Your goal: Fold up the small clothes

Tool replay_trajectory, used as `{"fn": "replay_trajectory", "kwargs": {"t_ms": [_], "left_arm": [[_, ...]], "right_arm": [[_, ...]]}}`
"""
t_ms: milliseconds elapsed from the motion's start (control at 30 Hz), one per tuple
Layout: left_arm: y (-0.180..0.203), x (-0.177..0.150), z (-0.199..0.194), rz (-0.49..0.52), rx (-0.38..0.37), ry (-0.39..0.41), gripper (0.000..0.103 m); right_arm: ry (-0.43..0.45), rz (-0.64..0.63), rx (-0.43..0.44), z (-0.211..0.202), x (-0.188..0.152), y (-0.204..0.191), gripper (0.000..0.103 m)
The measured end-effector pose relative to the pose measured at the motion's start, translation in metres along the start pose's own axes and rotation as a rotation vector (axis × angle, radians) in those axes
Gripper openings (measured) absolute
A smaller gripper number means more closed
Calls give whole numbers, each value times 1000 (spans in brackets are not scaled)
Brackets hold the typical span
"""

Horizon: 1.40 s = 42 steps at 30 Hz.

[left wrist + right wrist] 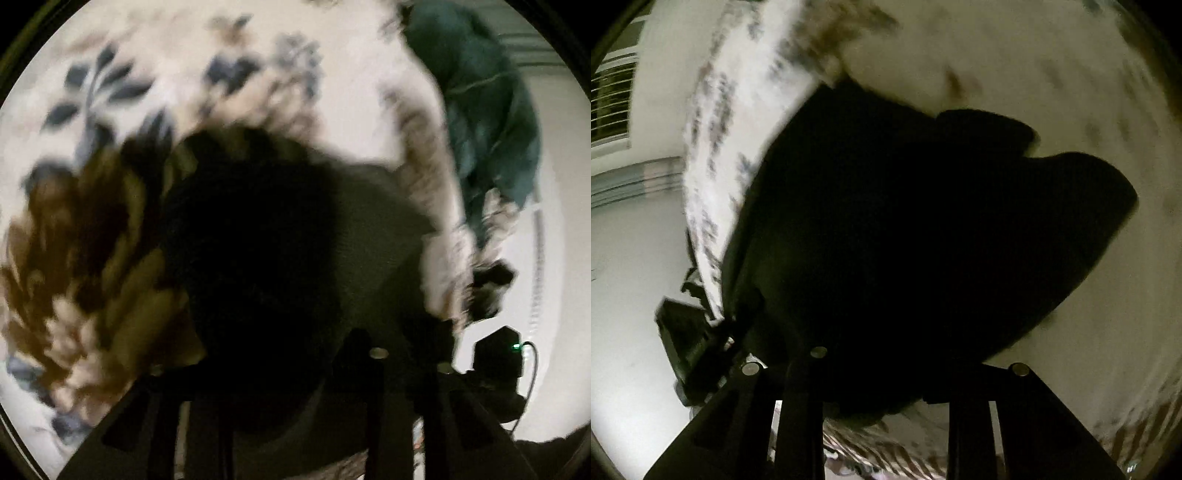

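Both views are blurred. One dark, soft cloth garment [266, 258] hangs in front of the left gripper [291, 369] and right gripper [901, 373], above a floral bedsheet [110, 74]. Whether the jaws pinch it, I cannot tell. A weak hold could let it slip. Its long axis is unclear.

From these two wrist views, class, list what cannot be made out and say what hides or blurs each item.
- Left gripper fingertips, left wrist view: the dark garment covers them, so open or shut is unclear.
- Right gripper fingertips, right wrist view: the same dark cloth hides them.
- Garment type: too dark and bunched in both views.
- Floral bedsheet pattern: motion-blurred.
- Green cloth, left wrist view: blurred and partly cut off by the frame edge.
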<state>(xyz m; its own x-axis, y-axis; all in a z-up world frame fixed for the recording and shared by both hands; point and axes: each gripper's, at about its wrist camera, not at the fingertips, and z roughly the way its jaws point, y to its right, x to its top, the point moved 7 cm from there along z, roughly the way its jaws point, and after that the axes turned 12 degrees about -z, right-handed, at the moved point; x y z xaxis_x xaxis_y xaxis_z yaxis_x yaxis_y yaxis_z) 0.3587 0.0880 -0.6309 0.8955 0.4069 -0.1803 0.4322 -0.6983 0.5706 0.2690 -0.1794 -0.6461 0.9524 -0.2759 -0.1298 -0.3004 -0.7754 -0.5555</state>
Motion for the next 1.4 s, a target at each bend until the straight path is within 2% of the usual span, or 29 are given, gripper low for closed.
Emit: {"fn": "replay_trajectory", "kwargs": {"t_ms": [33,100,167,200,233,267,300,400,467,500,533,600,667,767,833,867,900,933,1000,1033,1133,1167,1267,1300,1333,1367,1400], "left_arm": [[-5,-2,1,-44,-13,-7,42],[-7,-10,-6,-114,-52,-4,41],[-7,-32,-26,-129,-20,45,45],[-11,-43,-34,-127,7,72,62],[-16,-56,-46,-131,42,109,75],[-20,-65,-53,-140,64,138,94],[-32,-76,-58,-152,98,169,98],[-87,-97,-44,-206,241,187,98],[-118,-104,-24,-232,340,181,98],[-131,-105,-11,-248,349,169,98],[-135,-103,-4,-232,340,186,103],[-135,-100,3,-222,371,204,103],[-134,-98,8,-238,432,210,103],[-133,-99,10,-252,451,252,103],[-135,-96,13,-280,469,228,103],[-134,-96,11,-289,475,222,103],[-130,-95,10,-298,476,217,103],[-125,-94,4,-308,466,220,103],[-113,-89,-17,-318,403,263,95],[-102,-83,-34,-313,355,310,95],[-64,-51,-77,-252,250,439,95],[-52,-38,-82,-221,215,450,95],[-28,6,-68,-159,173,440,95],[-30,14,-65,-145,168,432,87],[-30,27,-55,-129,177,415,75],[-30,35,-42,-121,172,378,35],[-29,34,-41,-119,156,351,14]], "right_arm": [[-17,14,-16,5,-1,8,37],[-68,43,-8,9,0,21,51],[-101,5,-55,-1,1,25,55],[-102,-27,-73,-10,2,25,55],[-105,-55,-93,-20,3,24,55],[-110,-84,-111,-28,3,21,55],[-120,-126,-139,-37,3,16,55],[-105,-248,-194,-60,20,-9,55],[-73,-354,-215,-64,44,-38,55],[-57,-423,-235,-60,65,-60,55],[-47,-474,-253,-55,77,-74,55],[-41,-583,-253,-39,108,-104,55],[-61,-643,-268,-19,132,-120,55],[-78,-673,-282,8,167,-127,55],[-130,-693,-295,29,179,-124,55],[-127,-701,-296,32,180,-119,53],[-112,-718,-285,34,180,-121,28],[-85,-731,-286,32,182,-123,12],[-18,-727,-258,22,183,-133,8],[27,-721,-246,12,186,-138,7],[94,-702,-205,-6,189,-150,7],[113,-710,-207,-9,189,-155,6],[112,-746,-223,-7,189,-162,6],[104,-750,-228,-4,188,-163,6],[97,-747,-235,-2,189,-161,6],[95,-745,-240,-2,188,-159,6],[89,-747,-241,-1,187,-157,6]]}}
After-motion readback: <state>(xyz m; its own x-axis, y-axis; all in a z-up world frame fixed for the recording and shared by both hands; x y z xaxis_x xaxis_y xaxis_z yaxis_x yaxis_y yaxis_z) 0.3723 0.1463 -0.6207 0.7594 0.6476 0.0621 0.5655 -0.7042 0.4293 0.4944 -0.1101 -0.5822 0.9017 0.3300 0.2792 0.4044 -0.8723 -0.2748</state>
